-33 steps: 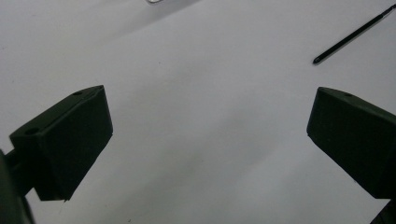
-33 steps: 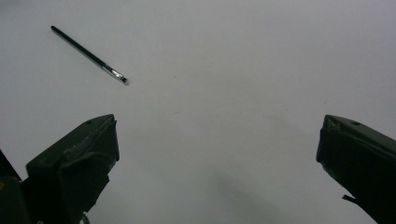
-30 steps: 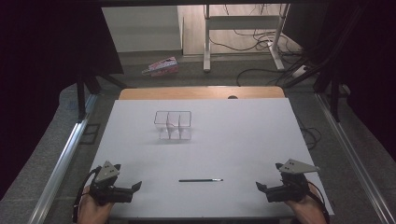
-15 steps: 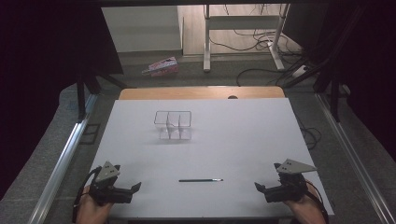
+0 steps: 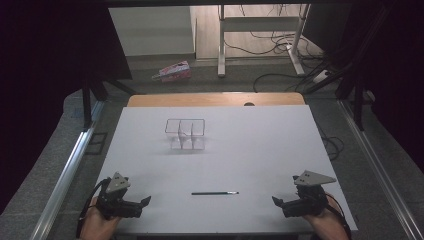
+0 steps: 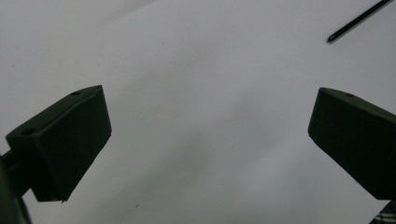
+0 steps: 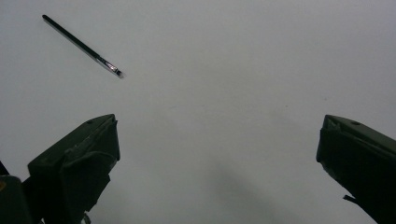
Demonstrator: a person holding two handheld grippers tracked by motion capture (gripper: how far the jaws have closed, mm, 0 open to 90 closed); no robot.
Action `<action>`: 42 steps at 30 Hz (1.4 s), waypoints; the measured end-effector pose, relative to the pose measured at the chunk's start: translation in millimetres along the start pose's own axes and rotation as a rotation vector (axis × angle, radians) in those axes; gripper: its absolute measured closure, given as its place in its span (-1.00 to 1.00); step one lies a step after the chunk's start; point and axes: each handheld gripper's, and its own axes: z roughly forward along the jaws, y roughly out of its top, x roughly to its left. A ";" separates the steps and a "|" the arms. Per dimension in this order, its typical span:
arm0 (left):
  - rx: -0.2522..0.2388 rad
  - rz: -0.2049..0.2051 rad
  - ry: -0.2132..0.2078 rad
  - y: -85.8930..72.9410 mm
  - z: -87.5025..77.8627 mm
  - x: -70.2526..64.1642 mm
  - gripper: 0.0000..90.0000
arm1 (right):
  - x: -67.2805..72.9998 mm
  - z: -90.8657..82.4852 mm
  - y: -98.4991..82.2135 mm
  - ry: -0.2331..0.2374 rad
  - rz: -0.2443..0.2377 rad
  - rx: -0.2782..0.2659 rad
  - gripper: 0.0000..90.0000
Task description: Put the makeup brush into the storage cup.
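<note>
My left gripper [image 6: 205, 140] had its jaws spread wide with nothing between them, bare white table [image 5: 260, 150] beneath; my right gripper [image 7: 215, 158] stood the same, wide apart and empty. Both sat at the near edge, left and right corners, well apart. Between them, near the front centre, lay the thin dark pen [image 5: 215, 193], flat, running left to right, its lighter tip toward the right. I judged it light, stiff and prone to roll or skid on the smooth top, so I would pinch it mid-shaft, jaws across its length. Farther back, left of centre, stood a clear divided holder [image 5: 185, 133], upright, probably brittle.
</note>
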 end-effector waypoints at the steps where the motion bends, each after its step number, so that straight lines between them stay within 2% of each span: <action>1: 0.000 0.000 0.000 0.0 0.0 0.0 -1.00 | 0.0 0.0 0.0 0.000 0.000 0.000 -1.00; 8: 0.020 0.028 0.001 8.2 -0.5 1.2 -1.00 | -0.7 1.5 -0.5 -0.004 0.000 0.017 -1.00; 15: 0.069 0.065 -0.014 13.6 -0.4 1.6 -1.00 | 0.0 2.5 -0.2 -0.004 0.000 0.034 -1.00; 21: 0.103 0.101 -0.009 20.2 0.8 0.9 -1.00 | 0.4 4.1 -0.9 -0.003 -0.004 0.052 -1.00; 26: 0.132 0.140 -0.002 26.4 1.3 0.7 -1.00 | 0.4 4.2 -0.8 -0.006 -0.003 0.053 -1.00; 30: 0.140 0.148 -0.011 30.3 1.1 0.6 -1.00 | 0.7 4.6 -0.6 -0.005 -0.003 0.055 -1.00; 33: 0.167 0.176 -0.011 36.4 1.9 -0.2 -1.00 | 0.7 5.0 -0.6 -0.004 -0.004 0.058 -1.00; 42: 0.207 0.205 -0.012 48.9 6.6 -4.8 -1.00 | 0.4 5.5 -0.7 0.000 -0.003 0.060 -1.00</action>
